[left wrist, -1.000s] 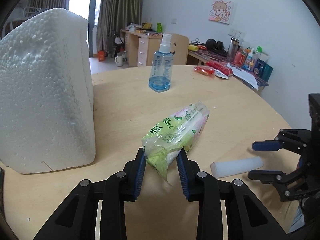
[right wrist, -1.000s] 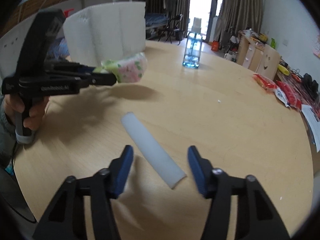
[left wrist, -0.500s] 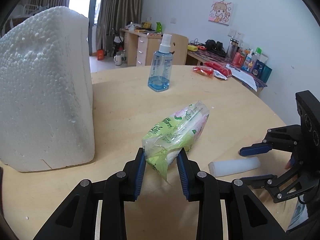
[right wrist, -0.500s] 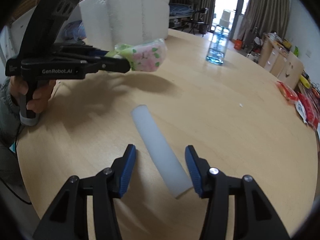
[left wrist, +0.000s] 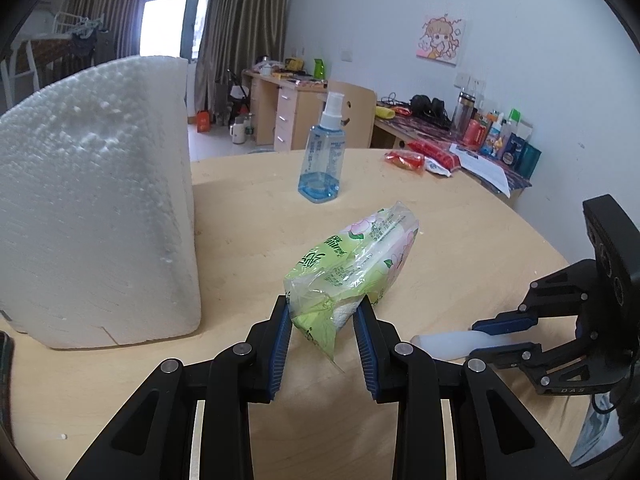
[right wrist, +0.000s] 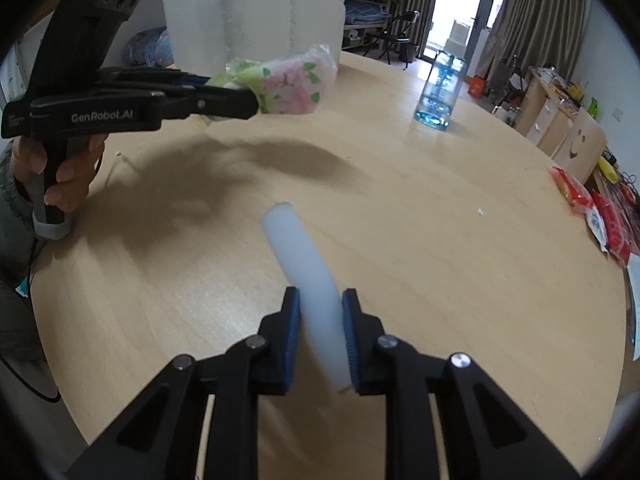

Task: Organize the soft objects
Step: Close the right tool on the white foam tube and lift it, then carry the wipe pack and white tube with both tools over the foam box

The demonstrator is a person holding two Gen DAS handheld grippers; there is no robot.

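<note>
the right gripper (right wrist: pixel 320 336) is closing, its blue pads on either flank of the white foam stick (right wrist: pixel 308 276) near its close end; the stick's long axis runs straight away from the jaws across the round wooden table (right wrist: pixel 460 264), so it crosses the grip squarely. the left gripper (left wrist: pixel 323 330) is clamped on the tail of a crinkly green tissue pack (left wrist: pixel 352 264) (held above the tabletop), its length pointing forward, beside the pebbly styrofoam block (left wrist: pixel 100 208).

Lived-in home room, curtained window (left wrist: pixel 172 24), cluttered desk (left wrist: pixel 288 108), cartoon poster (left wrist: pixel 440 40)
</note>
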